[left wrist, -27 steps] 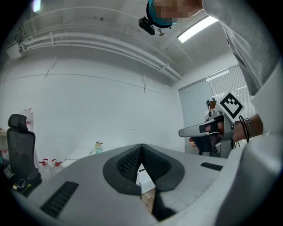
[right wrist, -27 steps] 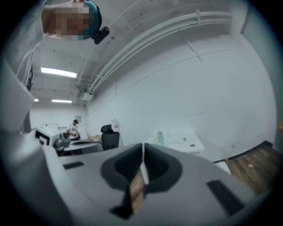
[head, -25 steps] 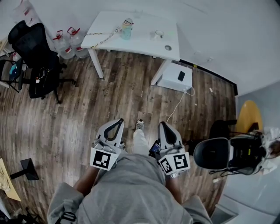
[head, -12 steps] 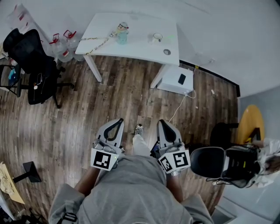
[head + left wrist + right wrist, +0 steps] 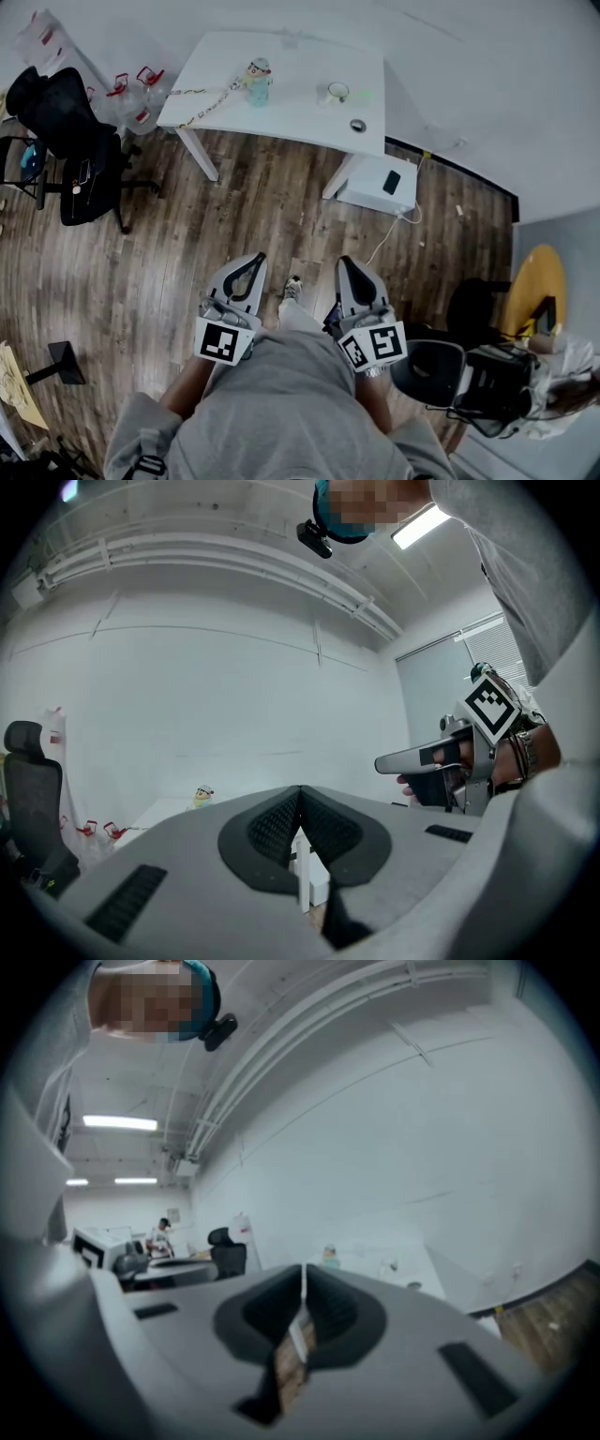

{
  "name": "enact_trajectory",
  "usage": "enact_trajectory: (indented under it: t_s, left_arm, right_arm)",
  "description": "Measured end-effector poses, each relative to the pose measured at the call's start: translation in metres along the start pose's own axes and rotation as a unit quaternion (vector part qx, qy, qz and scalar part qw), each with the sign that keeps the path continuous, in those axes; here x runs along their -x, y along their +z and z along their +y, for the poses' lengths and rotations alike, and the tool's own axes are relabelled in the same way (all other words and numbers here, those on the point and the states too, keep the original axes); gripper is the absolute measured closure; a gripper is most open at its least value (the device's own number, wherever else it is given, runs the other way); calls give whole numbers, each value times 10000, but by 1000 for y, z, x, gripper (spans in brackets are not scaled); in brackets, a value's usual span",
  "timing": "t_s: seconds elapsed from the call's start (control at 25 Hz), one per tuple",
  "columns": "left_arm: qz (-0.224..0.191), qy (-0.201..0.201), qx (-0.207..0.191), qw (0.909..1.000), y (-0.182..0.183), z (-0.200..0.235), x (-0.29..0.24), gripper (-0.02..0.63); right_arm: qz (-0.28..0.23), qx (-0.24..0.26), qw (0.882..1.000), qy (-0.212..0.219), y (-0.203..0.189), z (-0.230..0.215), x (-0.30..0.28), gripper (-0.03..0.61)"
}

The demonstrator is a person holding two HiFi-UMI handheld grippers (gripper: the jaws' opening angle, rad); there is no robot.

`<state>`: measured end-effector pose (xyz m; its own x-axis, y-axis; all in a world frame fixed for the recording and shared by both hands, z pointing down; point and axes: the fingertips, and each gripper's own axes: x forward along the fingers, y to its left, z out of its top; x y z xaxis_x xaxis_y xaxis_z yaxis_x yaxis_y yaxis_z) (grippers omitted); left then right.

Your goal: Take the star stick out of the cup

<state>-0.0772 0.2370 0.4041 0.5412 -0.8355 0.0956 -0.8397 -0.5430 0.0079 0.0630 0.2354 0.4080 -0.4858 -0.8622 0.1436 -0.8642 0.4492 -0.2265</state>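
Note:
A white table (image 5: 295, 117) stands far ahead across the wood floor. On it is a teal cup (image 5: 257, 86) with a small figure on top; whether a star stick is in it is too small to tell. The same cup shows tiny in the left gripper view (image 5: 202, 798) and the right gripper view (image 5: 329, 1257). My left gripper (image 5: 251, 268) and right gripper (image 5: 348, 273) are held close to my body, side by side, both shut with nothing between the jaws. The right gripper (image 5: 412, 758) also shows in the left gripper view.
A white mug (image 5: 337, 92), a small round lid (image 5: 358, 125) and a beaded string (image 5: 208, 96) lie on the table. A white box (image 5: 380, 180) sits under it. Black office chairs stand at left (image 5: 66, 141) and right (image 5: 441, 370). Water jugs (image 5: 131, 94) line the wall.
The table has drifted lower and a little larger in the head view, and the chair at right has slid down. Both grippers keep their pose and stay shut.

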Motion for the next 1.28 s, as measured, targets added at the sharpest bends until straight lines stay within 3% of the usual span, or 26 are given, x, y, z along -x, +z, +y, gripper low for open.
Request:
enact_trajectory:
  t_s: [0.68,1.28]
  left_arm:
    - [-9,540,-113,9985,3,1,-80,583]
    - [42,298,-83,9995,6,32,-135,583]
  right_arm:
    - [3,118,9995,298,19,-93,-41,541]
    - [121,86,9999,10,25,-123,-84,541]
